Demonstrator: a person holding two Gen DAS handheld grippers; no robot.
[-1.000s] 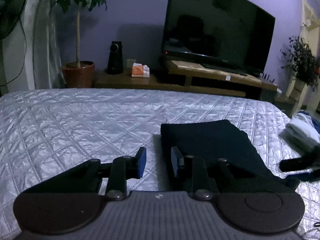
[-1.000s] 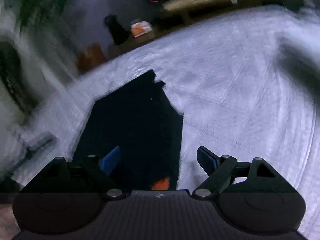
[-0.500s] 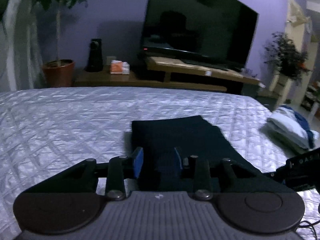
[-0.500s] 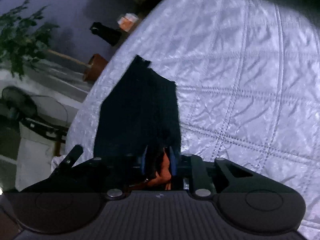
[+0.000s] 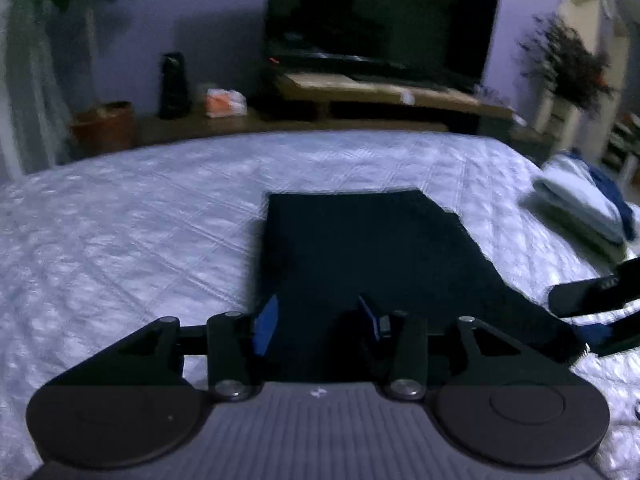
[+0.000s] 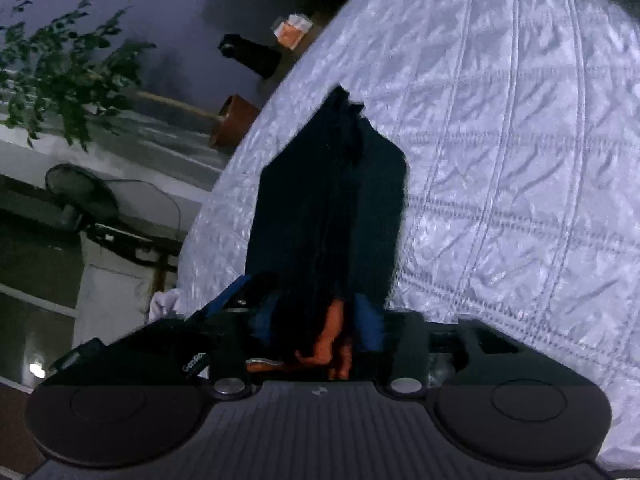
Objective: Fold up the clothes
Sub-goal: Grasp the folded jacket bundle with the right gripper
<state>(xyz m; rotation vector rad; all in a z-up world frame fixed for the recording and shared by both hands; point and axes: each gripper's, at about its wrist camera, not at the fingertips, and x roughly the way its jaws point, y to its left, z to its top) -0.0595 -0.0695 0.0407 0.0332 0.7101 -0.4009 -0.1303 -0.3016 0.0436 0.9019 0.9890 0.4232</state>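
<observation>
A dark garment lies folded in a long strip on the pale quilted bed. My left gripper hovers low over its near end. The jaws are opening, the cloth lies between the blue pads, and they do not press on it. In the right wrist view the same garment runs away from my right gripper. Those jaws are opening too, around a bunched ridge of dark cloth with an orange patch. The right gripper's body shows at the left view's right edge.
A stack of folded white and blue clothes sits at the bed's right edge. Beyond the bed's far edge stand a TV on a low wooden stand, a black speaker and a potted plant. A fan stands beside the bed.
My left gripper shifted from beside the garment to over its near end, jaws widening. The right gripper closed on the garment's edge, then widened again, and its view rolled.
</observation>
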